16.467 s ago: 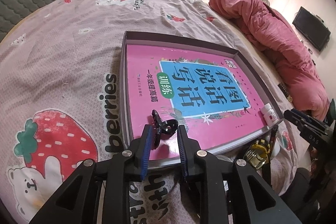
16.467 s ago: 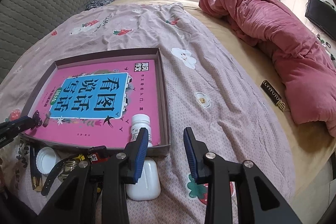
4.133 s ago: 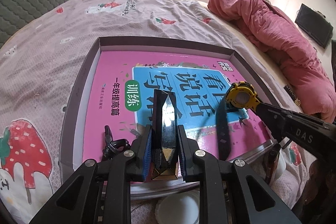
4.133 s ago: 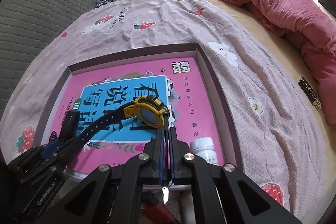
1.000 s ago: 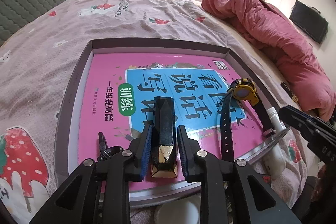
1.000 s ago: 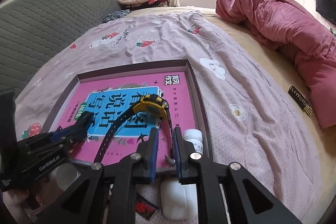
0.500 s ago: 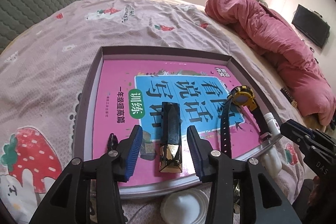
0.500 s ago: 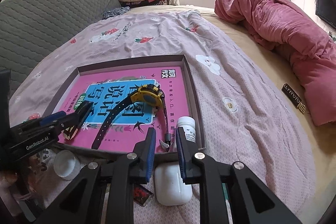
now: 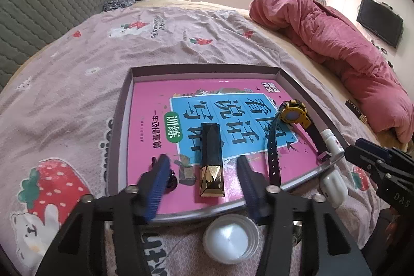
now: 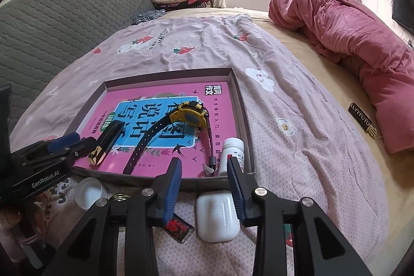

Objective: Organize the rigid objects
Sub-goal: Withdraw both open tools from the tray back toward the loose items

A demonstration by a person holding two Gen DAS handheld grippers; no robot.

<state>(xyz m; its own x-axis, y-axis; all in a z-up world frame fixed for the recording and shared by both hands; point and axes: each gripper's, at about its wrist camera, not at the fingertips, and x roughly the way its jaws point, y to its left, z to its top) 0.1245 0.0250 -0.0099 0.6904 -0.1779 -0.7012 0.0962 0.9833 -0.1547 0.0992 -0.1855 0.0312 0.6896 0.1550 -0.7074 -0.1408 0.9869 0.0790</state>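
Observation:
A shallow grey box (image 9: 126, 105) (image 10: 242, 105) on the bed holds a pink book. On the book lie a black and gold lipstick (image 9: 211, 159) (image 10: 104, 144), a yellow watch (image 9: 293, 115) (image 10: 190, 115) with a black strap, a black clip (image 9: 172, 179) and a small white bottle (image 10: 233, 153) (image 9: 332, 141). My left gripper (image 9: 203, 184) (image 10: 67, 144) is open and empty, its fingers either side of the lipstick. My right gripper (image 10: 204, 183) (image 9: 362, 149) is open and empty above the box's near edge.
On the sheet in front of the box lie a white earbud case (image 10: 217, 215) (image 9: 333, 184), a white round lid (image 9: 230, 237) (image 10: 89, 192), a black and red lighter (image 10: 178, 225) and a brass ring (image 10: 119, 197). A pink quilt (image 10: 362, 48) lies at right, a dark tag (image 10: 362, 119) near it.
My left gripper let go of the lipstick on the book and opened wide. My right gripper released the watch, drew back over the box's near edge and opened.

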